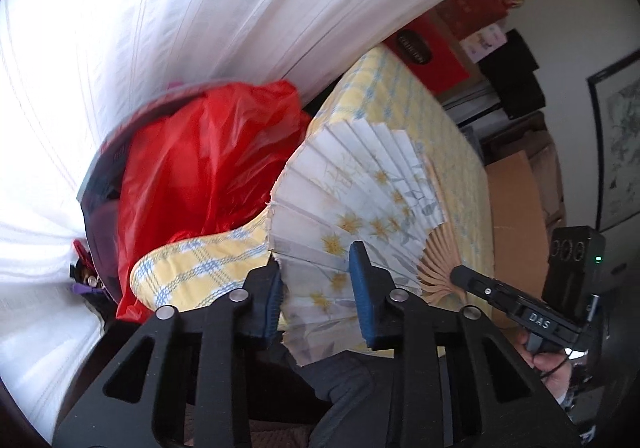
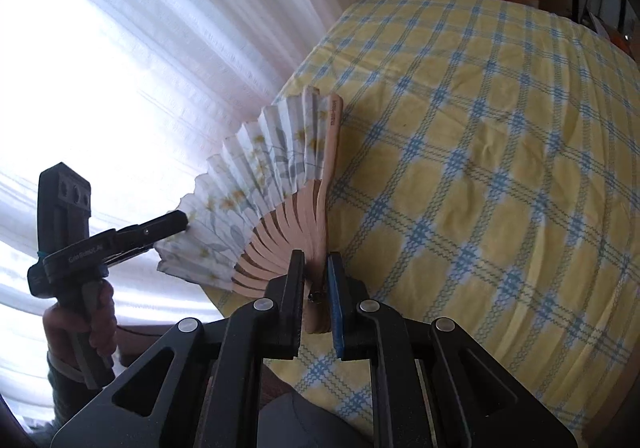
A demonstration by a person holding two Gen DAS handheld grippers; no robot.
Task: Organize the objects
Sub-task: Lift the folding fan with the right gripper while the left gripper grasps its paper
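A white folding fan [image 1: 352,204] with yellow flowers and pale wooden ribs is spread open above the yellow-and-blue checked cloth [image 1: 404,96]. My left gripper [image 1: 316,268] has its blue pads either side of the fan's paper edge; the jaws stand apart, and in the right wrist view the left gripper's tip [image 2: 176,224] touches that edge. My right gripper [image 2: 316,272] is shut on the fan's rib bundle [image 2: 320,216] near the pivot. The fan [image 2: 260,168] stands on edge there, and the right gripper shows in the left wrist view [image 1: 460,274].
A red plastic bag [image 1: 208,168] lies in a dark round tub [image 1: 100,184] left of the cloth. White curtains [image 1: 140,28] hang behind. Red boxes [image 1: 428,56], black boxes and cardboard [image 1: 520,216] stand past the far edge of the cloth [image 2: 480,168].
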